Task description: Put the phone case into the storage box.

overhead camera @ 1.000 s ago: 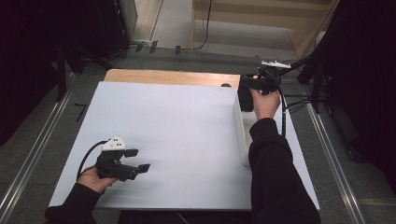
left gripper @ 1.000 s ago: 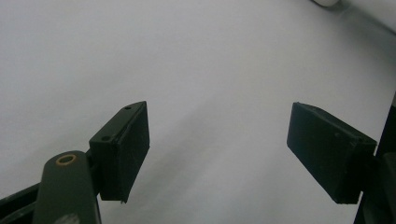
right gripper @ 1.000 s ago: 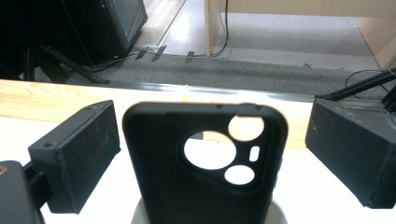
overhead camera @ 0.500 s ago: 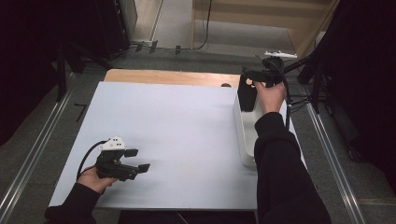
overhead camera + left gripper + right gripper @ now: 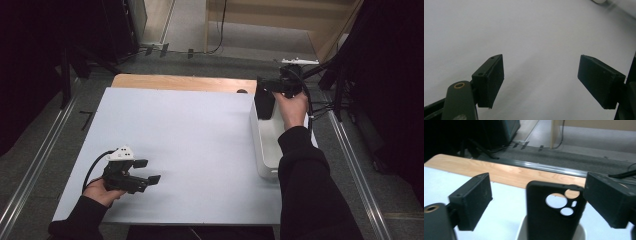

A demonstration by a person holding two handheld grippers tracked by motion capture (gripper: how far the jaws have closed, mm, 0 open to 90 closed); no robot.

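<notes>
A lab recording rig — white-topped table (image 5: pixel 190 130), floor rails (image 5: pixel 30 170), trailing cables (image 5: pixel 220 30)

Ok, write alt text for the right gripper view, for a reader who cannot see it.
A black phone case with round camera cutouts stands upright between the two black jaws of the right gripper, rising out of a white tray. The case sits against the right-hand jaw, with a clear gap to the left one. Behind lie the white table top, a wooden edge and grey floor.

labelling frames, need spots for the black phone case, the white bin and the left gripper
black phone case (image 5: pixel 549 220), right gripper view, back panel below the camera cutouts
white bin (image 5: pixel 256 145), high view, left wall
left gripper (image 5: pixel 150 171), high view, midway between its fingers
</notes>
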